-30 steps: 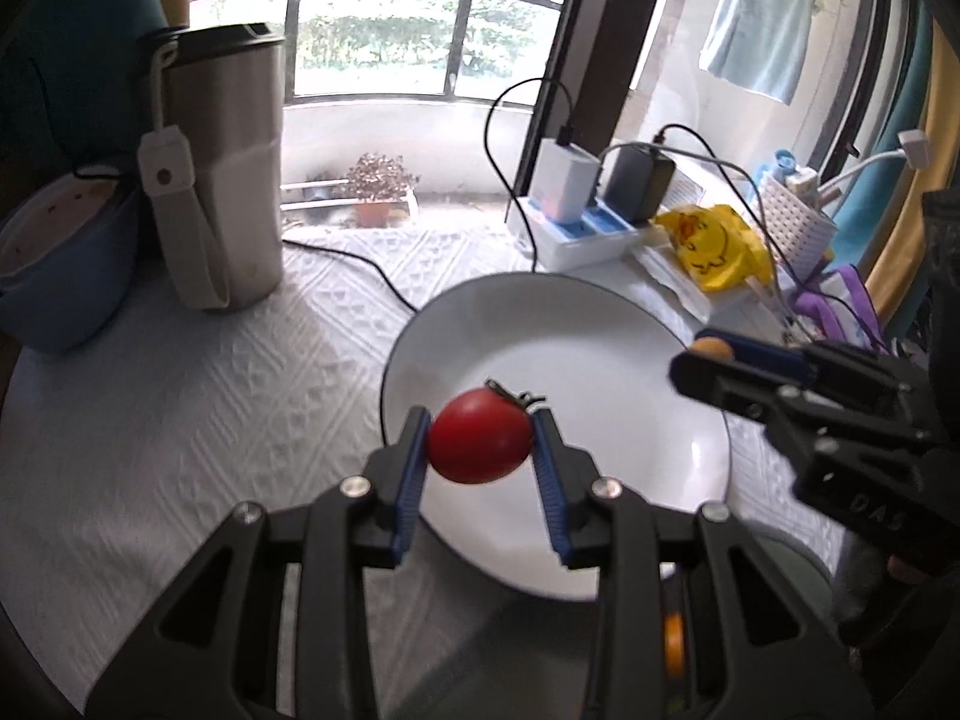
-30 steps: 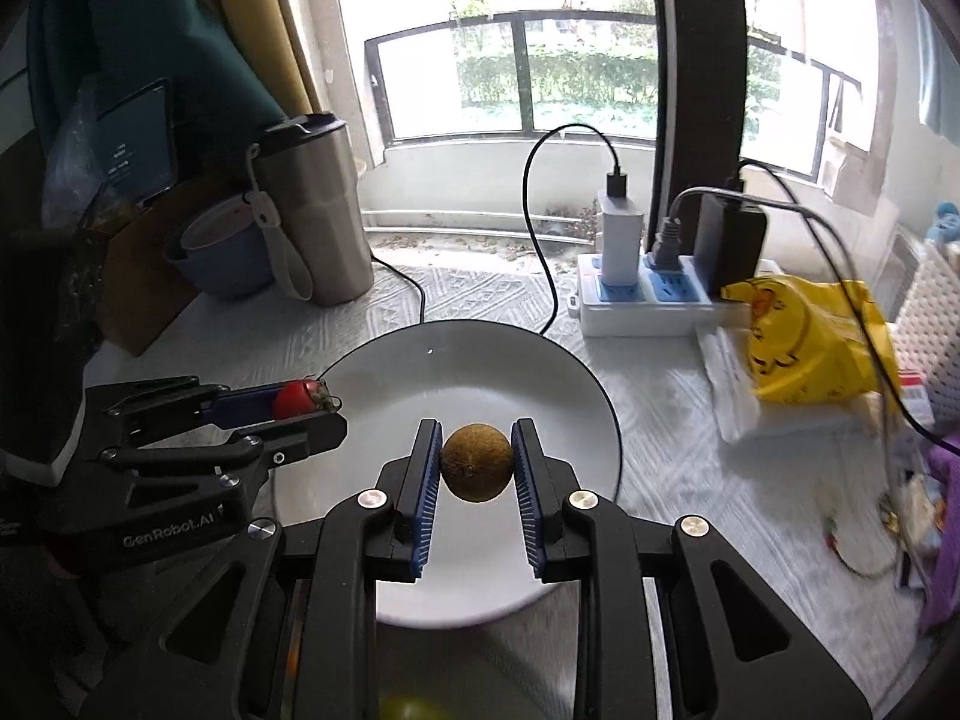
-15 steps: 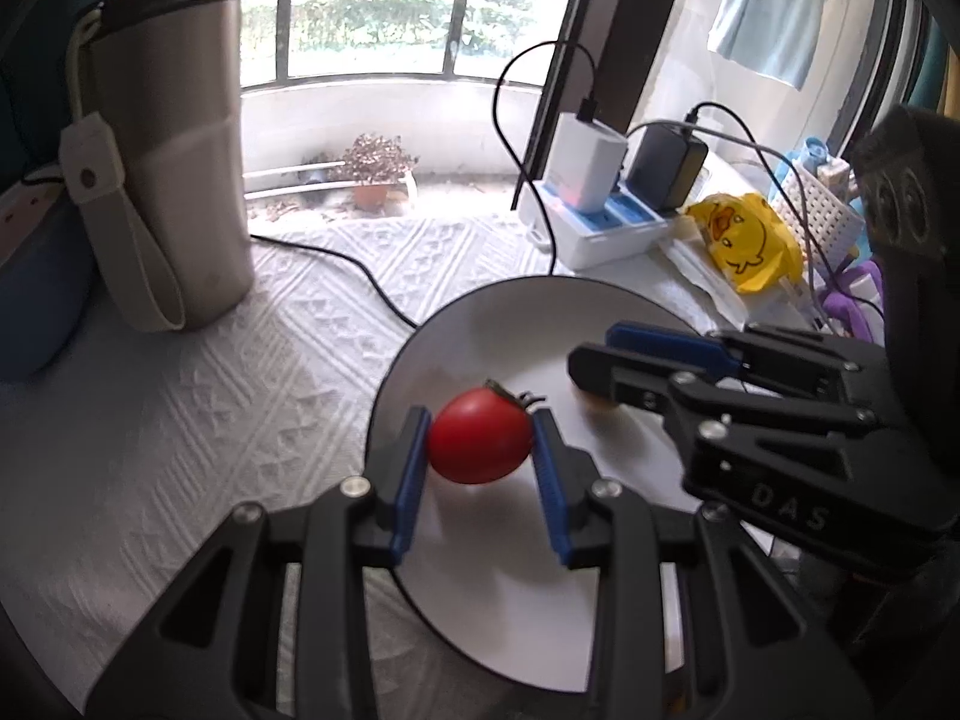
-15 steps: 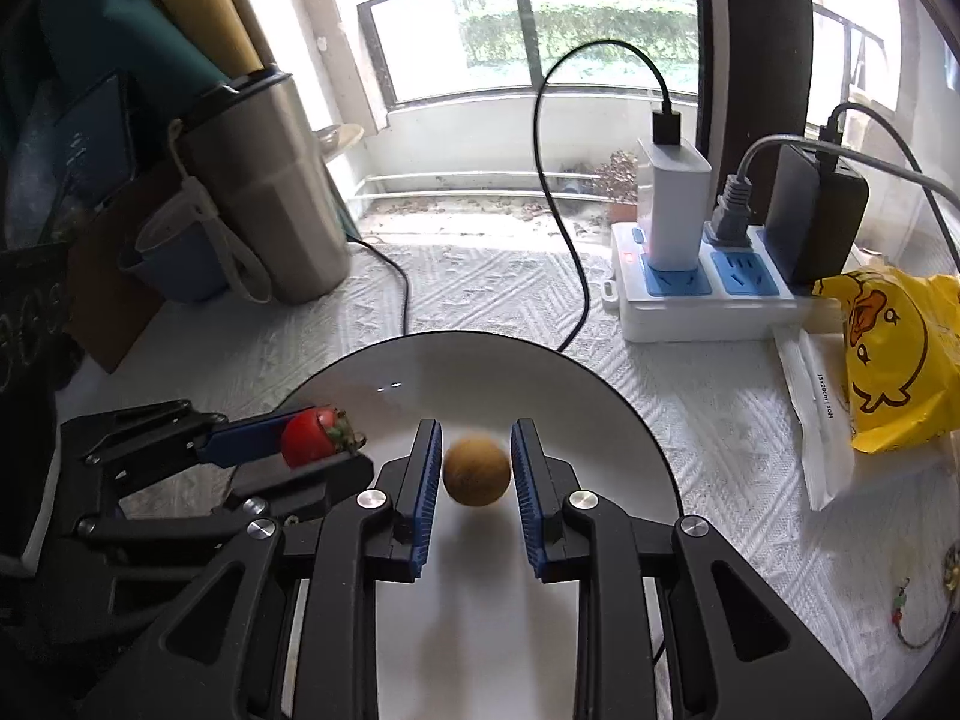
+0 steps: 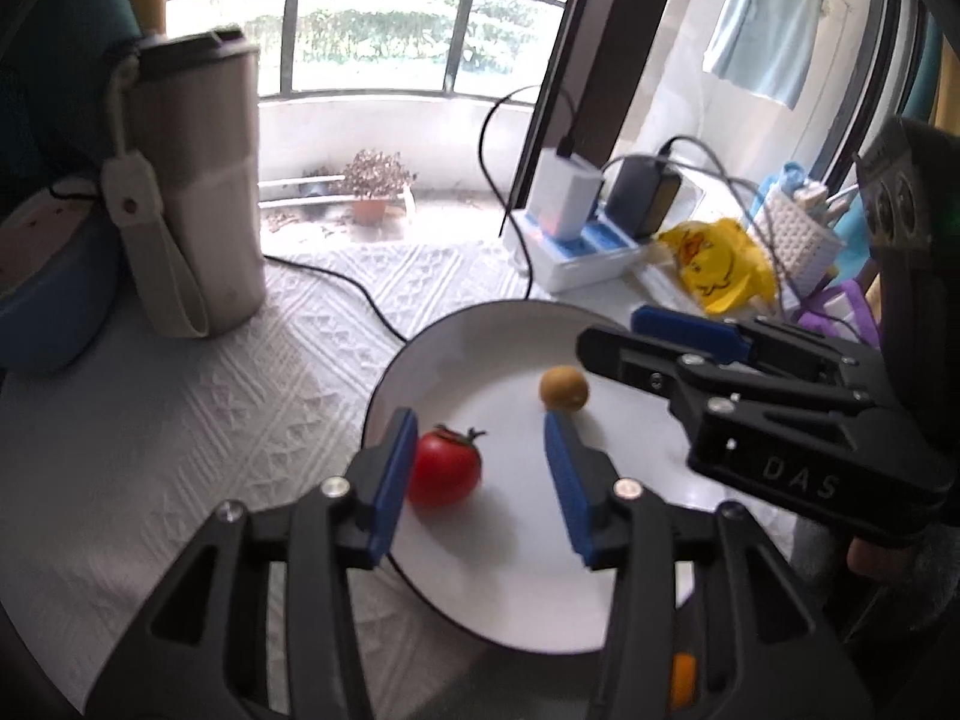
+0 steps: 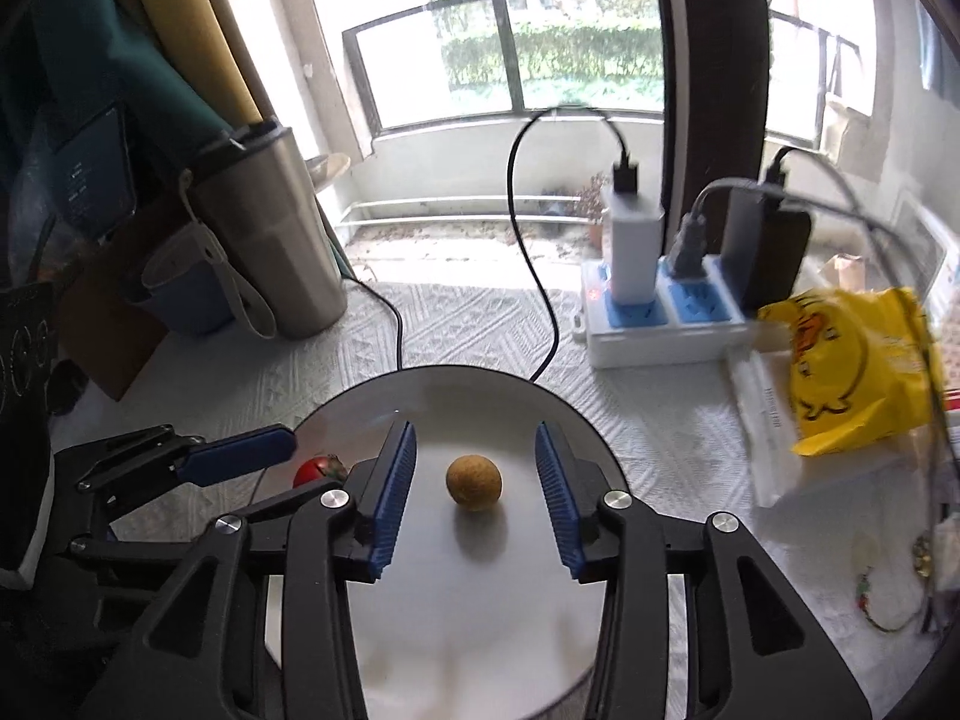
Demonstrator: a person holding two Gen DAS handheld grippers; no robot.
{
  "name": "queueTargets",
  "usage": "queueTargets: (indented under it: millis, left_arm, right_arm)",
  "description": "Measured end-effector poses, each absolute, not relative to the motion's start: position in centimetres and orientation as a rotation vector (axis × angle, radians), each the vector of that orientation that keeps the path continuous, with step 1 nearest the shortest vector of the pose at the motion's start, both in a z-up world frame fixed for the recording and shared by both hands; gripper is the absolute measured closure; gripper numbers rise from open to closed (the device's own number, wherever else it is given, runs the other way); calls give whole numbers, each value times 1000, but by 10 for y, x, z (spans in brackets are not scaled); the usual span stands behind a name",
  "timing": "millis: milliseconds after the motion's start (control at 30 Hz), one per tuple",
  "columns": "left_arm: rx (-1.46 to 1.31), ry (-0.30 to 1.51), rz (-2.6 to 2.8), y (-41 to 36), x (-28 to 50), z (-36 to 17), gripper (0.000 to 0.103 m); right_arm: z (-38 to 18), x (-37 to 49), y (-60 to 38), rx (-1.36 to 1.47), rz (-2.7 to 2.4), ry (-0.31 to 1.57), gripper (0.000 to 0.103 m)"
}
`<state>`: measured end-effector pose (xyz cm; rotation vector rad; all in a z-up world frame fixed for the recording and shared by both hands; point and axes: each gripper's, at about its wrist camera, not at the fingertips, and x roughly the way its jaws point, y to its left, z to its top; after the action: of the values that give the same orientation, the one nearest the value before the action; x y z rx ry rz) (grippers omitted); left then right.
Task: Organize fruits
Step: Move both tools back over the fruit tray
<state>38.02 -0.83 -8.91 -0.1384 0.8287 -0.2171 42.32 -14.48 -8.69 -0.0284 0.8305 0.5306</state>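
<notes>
A red cherry tomato (image 5: 444, 468) lies on the white plate (image 5: 510, 588), against the left pad of my open left gripper (image 5: 480, 474). A small brown round fruit (image 6: 474, 480) lies on the same plate (image 6: 480, 630) between the spread pads of my open right gripper (image 6: 474, 498), touching neither. In the left wrist view the brown fruit (image 5: 563, 388) sits just past the right gripper's fingers (image 5: 690, 324). In the right wrist view the tomato (image 6: 313, 470) shows partly behind the left gripper's fingers (image 6: 240, 456).
A steel tumbler with a strap (image 5: 192, 192) and a blue bowl (image 5: 48, 288) stand at the left. A white power strip with chargers (image 6: 660, 312) and black cables (image 6: 528, 252) lie behind the plate. A yellow duck bag (image 6: 852, 366) is at the right.
Both grippers have opened and let go of their fruit. The tomato and the brown fruit now rest on the plate. Both grippers have drawn back a little.
</notes>
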Motion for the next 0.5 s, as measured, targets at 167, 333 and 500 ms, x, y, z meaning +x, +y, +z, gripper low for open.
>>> queueTargets:
  millis: [167,333,500]
  left_arm:
    - [-142,791,-210,-6,360,-71,56]
    - [-144,738,-205,-8,334,-55,55]
    - [-152,702,-208,-13,308,-40,35]
  right_arm:
    - [-69,404,-153,-30,512,796,59]
    - [-49,380,-165,-24,500,762,59]
    - [-34,353,-174,-33,498,729,59]
